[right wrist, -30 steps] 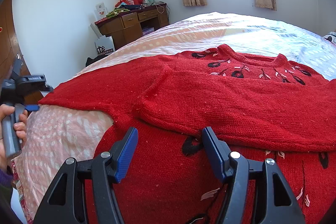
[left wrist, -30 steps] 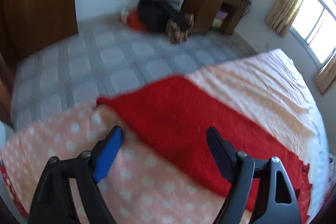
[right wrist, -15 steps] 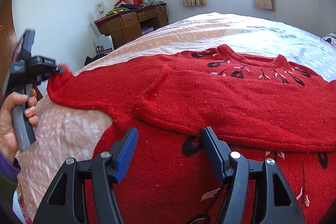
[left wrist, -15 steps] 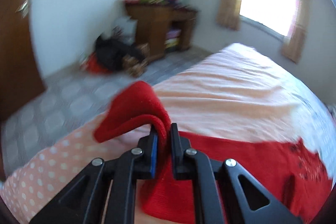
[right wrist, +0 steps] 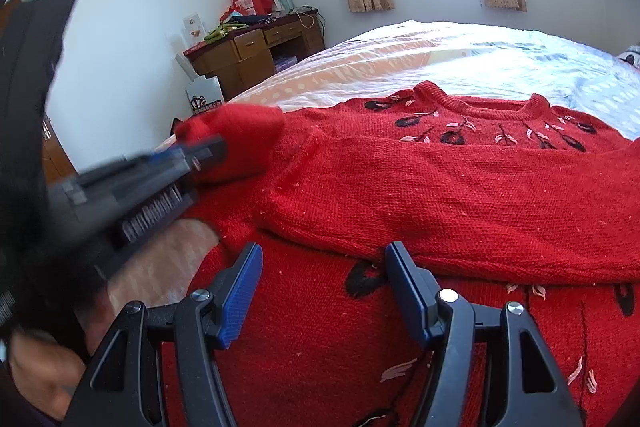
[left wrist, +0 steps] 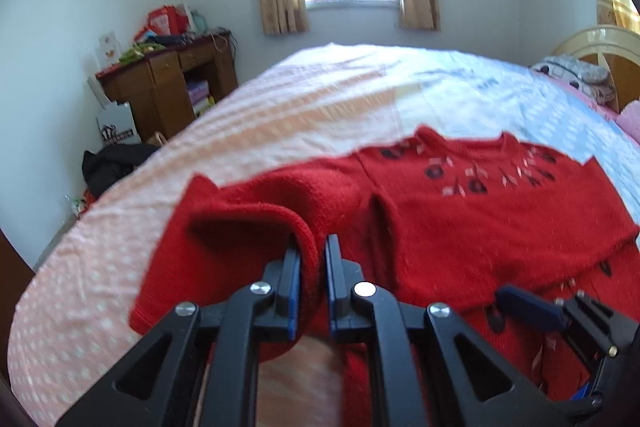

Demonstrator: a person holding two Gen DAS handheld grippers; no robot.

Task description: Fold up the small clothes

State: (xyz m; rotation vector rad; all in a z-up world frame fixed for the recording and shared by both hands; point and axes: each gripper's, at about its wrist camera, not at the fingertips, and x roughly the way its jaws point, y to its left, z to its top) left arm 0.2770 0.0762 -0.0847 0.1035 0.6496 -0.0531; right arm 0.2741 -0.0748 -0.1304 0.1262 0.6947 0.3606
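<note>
A red knit sweater (right wrist: pixel 460 187) with black and pink flower embroidery lies flat on the bed, its right sleeve folded across the chest. My left gripper (left wrist: pixel 313 255) is shut on the cuff of the left sleeve (left wrist: pixel 256 223) and holds it lifted and doubled over toward the sweater's body. It also shows blurred in the right wrist view (right wrist: pixel 208 151). My right gripper (right wrist: pixel 322 267) is open and empty, hovering low over the sweater's lower front; its blue fingertip (left wrist: pixel 528 307) shows in the left wrist view.
The bed (left wrist: pixel 320 99) has a peach polka-dot and pale blue cover. A wooden desk (left wrist: pixel 168 83) with clutter stands at the left wall, with a dark bag (left wrist: pixel 112 163) on the floor. A pillow and headboard (left wrist: pixel 592 67) are at far right.
My left gripper closed on the left sleeve's cuff, lifted it, and swung it inward toward the sweater's body. The right gripper stayed still and open.
</note>
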